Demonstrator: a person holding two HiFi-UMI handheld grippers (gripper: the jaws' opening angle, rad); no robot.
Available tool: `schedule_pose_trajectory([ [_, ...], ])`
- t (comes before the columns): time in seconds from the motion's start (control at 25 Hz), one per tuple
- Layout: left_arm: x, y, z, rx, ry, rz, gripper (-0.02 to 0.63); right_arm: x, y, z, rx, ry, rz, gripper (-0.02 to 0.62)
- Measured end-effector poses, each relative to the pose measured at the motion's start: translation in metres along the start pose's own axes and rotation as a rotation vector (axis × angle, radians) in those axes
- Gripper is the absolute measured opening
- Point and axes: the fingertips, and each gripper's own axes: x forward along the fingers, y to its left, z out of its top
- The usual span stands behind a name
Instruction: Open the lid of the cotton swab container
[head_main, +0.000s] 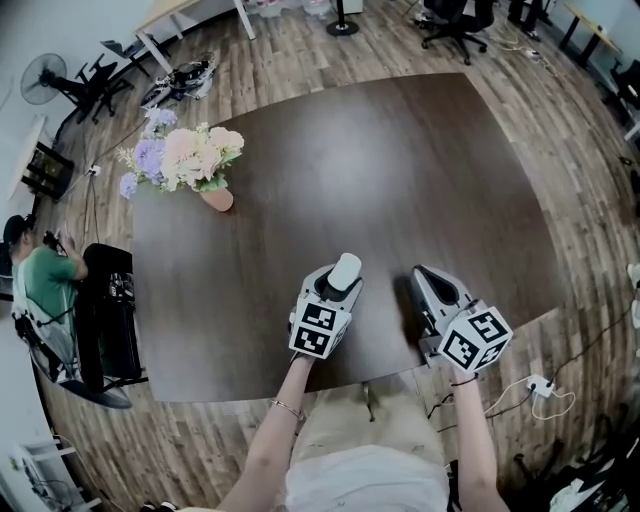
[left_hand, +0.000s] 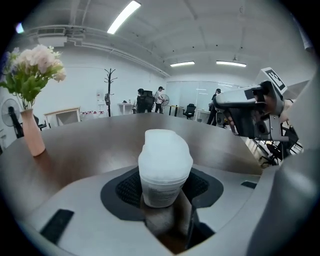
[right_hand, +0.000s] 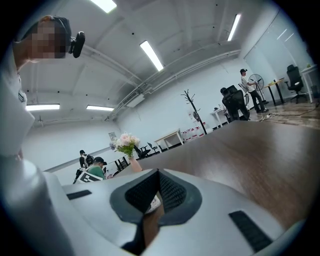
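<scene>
The left gripper (head_main: 338, 288) jaws grasp a translucent white plastic cotton swab container (left_hand: 165, 160), which stands upright between their pads with its lid on, over the dark brown bench (head_main: 400, 160). To their right and apart from them, the right gripper (head_main: 428, 275) jaws are clenched together. Far ahead of the left jaws stands a pink vase of pastel flowers (head_main: 190, 160).

Cotton swab container (left_hand: 165, 170): small translucent white tub, printed label low on its side, domed frosted lid on top. Upright at centre of the left gripper view, pinched between left gripper (head_main: 338, 284) jaws. Lower centre in the head view.
</scene>
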Motion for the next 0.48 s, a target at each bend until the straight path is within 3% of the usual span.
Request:
schedule_pose_trajectory([
  [0.24,-0.004,-0.001,0.005,0.029,0.019,-0.052,0.221,0.003,0.002,0.005,-0.016,-0.003,0.007,0.021],
  [0.48,-0.029,-0.01,0.031,0.054,0.008,-0.156,0.218,0.011,0.014,0.019,-0.043,-0.016,0.056,0.021],
])
